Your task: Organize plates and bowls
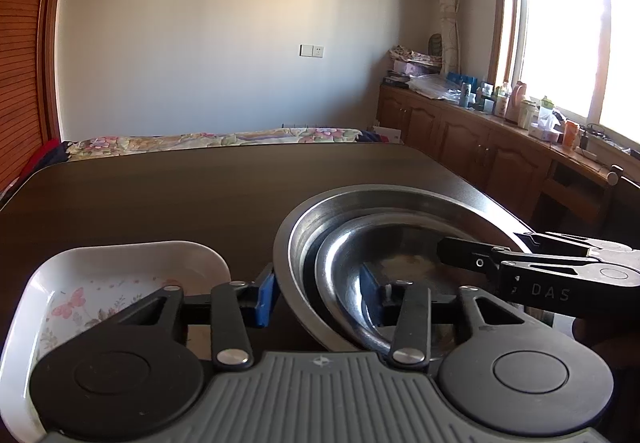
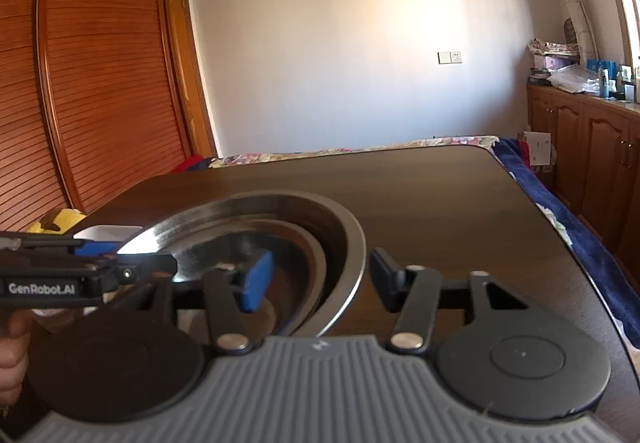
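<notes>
dark bench (image 1: 160, 195), bedroom behind. two shiny metal bowls (image 1: 400, 243) nested, lower right of frame. left hand-held gripper (image 1: 316, 293) half open astride rim, right hand-held gripper (image 2: 320, 279) too. stiff, light, slippery; pinch rim.

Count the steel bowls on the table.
2: a large steel bowl on the dark table, and a smaller steel bowl nested inside it. More could hide underneath.
</notes>
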A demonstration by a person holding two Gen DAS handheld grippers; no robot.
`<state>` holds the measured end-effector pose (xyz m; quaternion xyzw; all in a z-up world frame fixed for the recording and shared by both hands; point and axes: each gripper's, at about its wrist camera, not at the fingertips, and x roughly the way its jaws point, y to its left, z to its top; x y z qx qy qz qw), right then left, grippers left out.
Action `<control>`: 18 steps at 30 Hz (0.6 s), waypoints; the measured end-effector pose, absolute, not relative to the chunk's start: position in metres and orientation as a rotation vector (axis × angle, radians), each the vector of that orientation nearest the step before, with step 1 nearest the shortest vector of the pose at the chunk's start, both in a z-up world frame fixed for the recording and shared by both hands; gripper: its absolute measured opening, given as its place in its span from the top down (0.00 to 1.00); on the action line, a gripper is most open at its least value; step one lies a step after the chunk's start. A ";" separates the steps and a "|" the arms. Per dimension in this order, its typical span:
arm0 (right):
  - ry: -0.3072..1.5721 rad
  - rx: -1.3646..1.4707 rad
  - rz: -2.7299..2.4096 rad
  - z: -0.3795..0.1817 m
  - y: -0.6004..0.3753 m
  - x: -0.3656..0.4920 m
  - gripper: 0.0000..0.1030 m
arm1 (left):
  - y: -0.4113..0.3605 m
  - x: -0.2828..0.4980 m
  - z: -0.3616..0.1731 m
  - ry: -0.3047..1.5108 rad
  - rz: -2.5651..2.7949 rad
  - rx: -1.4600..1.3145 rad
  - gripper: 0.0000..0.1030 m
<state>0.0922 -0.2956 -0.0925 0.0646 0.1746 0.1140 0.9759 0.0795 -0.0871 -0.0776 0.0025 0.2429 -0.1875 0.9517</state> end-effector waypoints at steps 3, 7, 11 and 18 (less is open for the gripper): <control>0.360 0.135 0.232 -0.094 -0.295 0.093 0.55 | -0.087 0.080 -0.080 0.510 -0.381 0.006 0.66; 0.363 0.139 0.232 -0.095 -0.296 0.093 0.63 | -0.087 0.079 -0.080 0.509 -0.381 0.009 0.66; 0.360 0.145 0.238 -0.094 -0.296 0.089 0.64 | -0.088 0.078 -0.079 0.512 -0.376 0.008 0.67; 0.357 0.151 0.238 -0.090 -0.298 0.089 0.64 | -0.089 0.079 -0.072 0.500 -0.383 0.010 0.67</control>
